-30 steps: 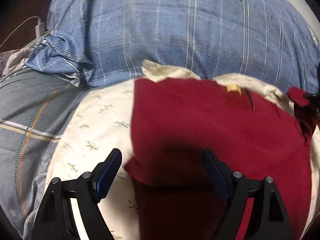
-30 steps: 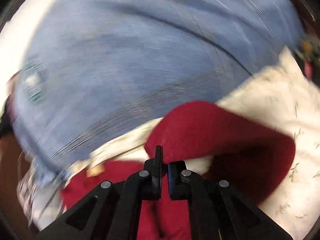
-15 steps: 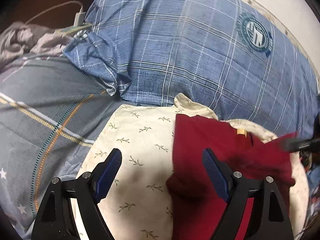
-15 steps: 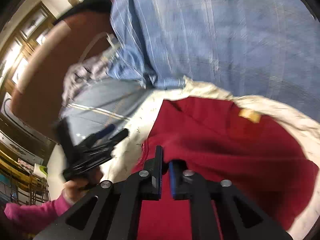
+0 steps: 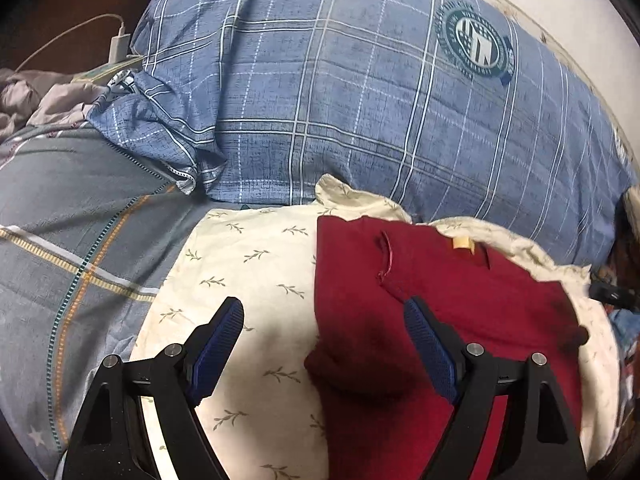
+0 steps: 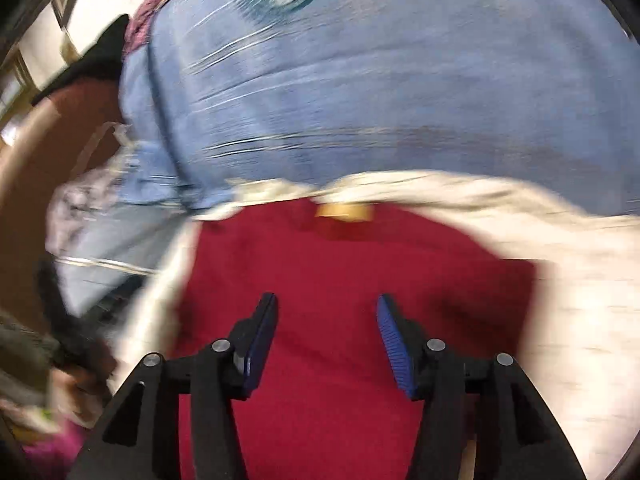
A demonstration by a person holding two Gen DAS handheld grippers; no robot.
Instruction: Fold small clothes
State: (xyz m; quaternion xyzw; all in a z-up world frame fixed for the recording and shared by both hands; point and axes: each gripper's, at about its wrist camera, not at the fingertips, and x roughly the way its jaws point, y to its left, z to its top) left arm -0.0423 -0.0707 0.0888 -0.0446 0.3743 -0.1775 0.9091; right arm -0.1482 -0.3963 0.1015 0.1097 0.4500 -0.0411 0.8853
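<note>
Red garment [image 5: 460, 312] flat on cream leaf-print cloth [image 5: 248, 272]; left claw [image 5: 324, 320] wide, empty; right claw [image 6: 326, 312] just opened, empty.

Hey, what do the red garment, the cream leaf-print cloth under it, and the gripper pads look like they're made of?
Red garment: a soft matte knit, probably cotton jersey; it drapes limply, has no sheen and carries a sewn neck label.
Cream leaf-print cloth: thin woven fabric, likely cotton, matte and finely creased.
Left gripper pads: blue ribbed rubber or soft plastic on black hard plastic fingers with metal pins.
</note>
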